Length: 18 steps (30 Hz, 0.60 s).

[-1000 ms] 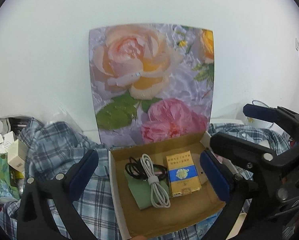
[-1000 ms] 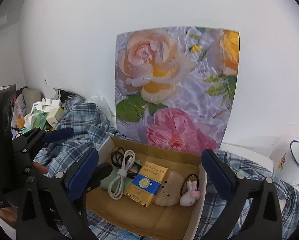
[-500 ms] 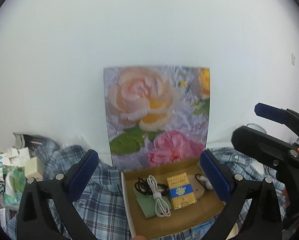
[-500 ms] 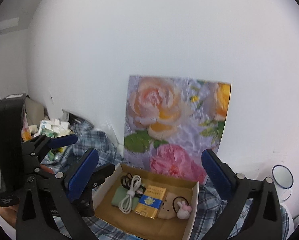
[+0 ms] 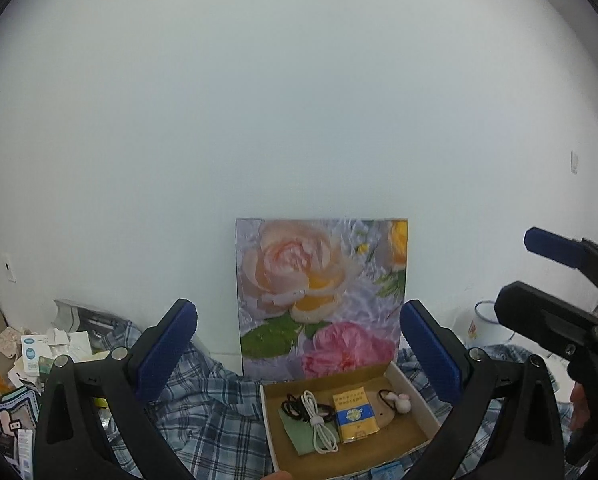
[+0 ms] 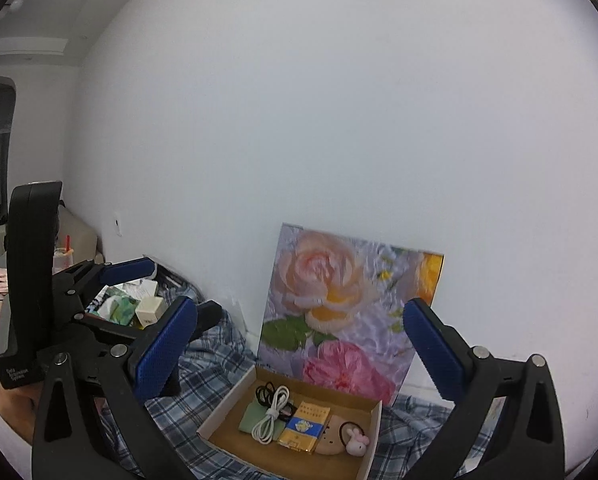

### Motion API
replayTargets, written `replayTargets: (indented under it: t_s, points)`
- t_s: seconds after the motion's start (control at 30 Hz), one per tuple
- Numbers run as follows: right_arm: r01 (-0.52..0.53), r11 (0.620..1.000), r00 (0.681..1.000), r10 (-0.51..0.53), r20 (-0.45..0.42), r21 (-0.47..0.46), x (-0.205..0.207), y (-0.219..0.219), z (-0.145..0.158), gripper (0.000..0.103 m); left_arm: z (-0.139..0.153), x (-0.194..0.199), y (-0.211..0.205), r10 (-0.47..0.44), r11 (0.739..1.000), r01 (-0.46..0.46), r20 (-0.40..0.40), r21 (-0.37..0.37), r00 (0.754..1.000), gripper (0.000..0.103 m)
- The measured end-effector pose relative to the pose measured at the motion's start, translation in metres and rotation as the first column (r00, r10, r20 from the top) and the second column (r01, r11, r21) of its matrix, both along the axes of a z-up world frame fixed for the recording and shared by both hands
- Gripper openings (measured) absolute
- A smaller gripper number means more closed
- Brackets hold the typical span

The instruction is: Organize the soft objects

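A shallow cardboard box (image 5: 417, 394) (image 6: 373, 434) rests on a blue plaid cloth (image 5: 207, 416) (image 6: 211, 372). Inside lie a coiled white cable (image 5: 319, 420) (image 6: 273, 410), black hair ties (image 5: 291, 406), a green pouch (image 5: 299, 436) (image 6: 251, 416), a yellow and blue packet (image 5: 355, 412) (image 6: 305, 426) and a pink bunny hair tie (image 5: 401, 402) (image 6: 357, 442). My left gripper (image 5: 299, 344) and right gripper (image 6: 301, 346) both hang open, high above and back from the box, holding nothing.
A rose-print board (image 5: 323, 296) (image 6: 351, 312) leans on the white wall behind the box. Small packets and boxes (image 5: 47, 350) (image 6: 135, 304) are piled at the left. A white enamel mug (image 5: 487, 322) stands at the right. The other gripper shows at each view's side.
Both grippers have pulled up and back from the box, which now looks smaller and lower in both views. Their jaws stay open. The box contents have not moved.
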State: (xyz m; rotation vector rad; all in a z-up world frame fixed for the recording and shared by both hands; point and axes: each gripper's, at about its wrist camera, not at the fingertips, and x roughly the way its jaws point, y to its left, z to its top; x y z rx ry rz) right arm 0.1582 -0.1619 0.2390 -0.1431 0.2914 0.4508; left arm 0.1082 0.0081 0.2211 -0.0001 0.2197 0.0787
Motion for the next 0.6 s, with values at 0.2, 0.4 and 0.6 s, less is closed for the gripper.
replayTargets:
  t_s: [0.2,0.4,0.6]
  points:
    - [0.004,1.000,0.999,-0.004,0.048,-0.003,-0.015,-0.003,0.013,0.103,0.009,-0.013,-0.005,-0.036,0.999,0.036,0.022,0.004,0.999,0.103]
    - [0.020,1.000,0.996,-0.020,0.082,-0.007,-0.025,-0.006,0.022,0.103,0.014,-0.021,-0.011,-0.076,0.997,0.076,0.027,0.002,0.997,0.103]
    - [0.028,1.000,0.994,-0.027,0.103,-0.010,-0.034,-0.011,0.030,0.103,0.019,-0.027,-0.013,-0.076,0.997,0.076,0.033,0.007,0.997,0.103]
